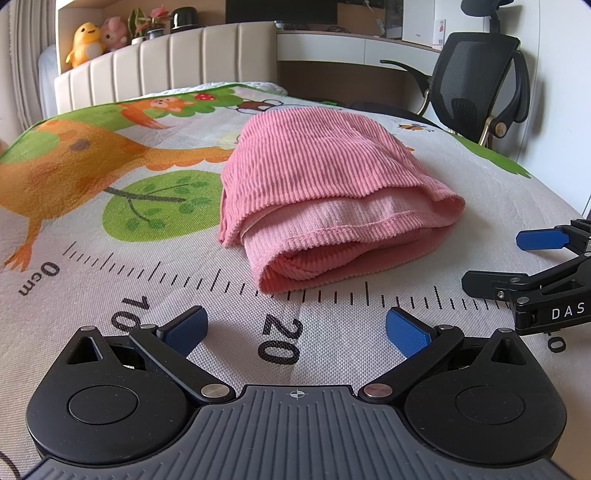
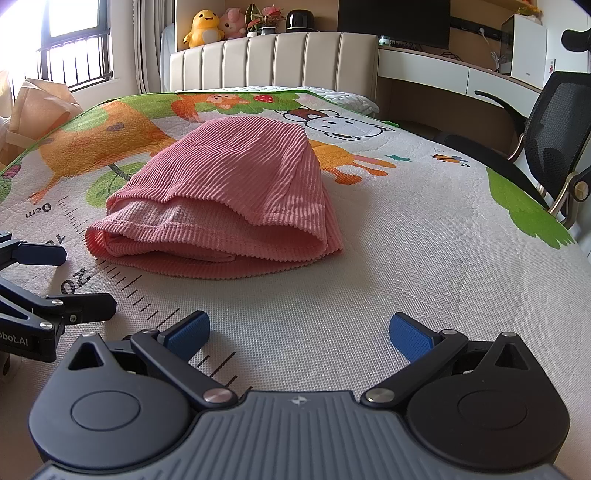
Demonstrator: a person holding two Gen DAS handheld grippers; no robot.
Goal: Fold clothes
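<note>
Surroundings: printed play mat (image 1: 110, 229) with ruler scale covers bed; padded headboard (image 2: 273, 62) behind; mesh office chair (image 1: 476, 77) at right edge; plush toys (image 2: 214, 26) on shelf. No obstruction between grippers and garment.

Pink ribbed garment (image 1: 325, 192), folded into compact stack, lies on mat ahead of both grippers, apart from fingers.

Left gripper (image 1: 295, 328): fingers spread wide, empty, above mat. Right gripper (image 2: 299, 332): fingers spread wide, empty, beside left gripper.
</note>
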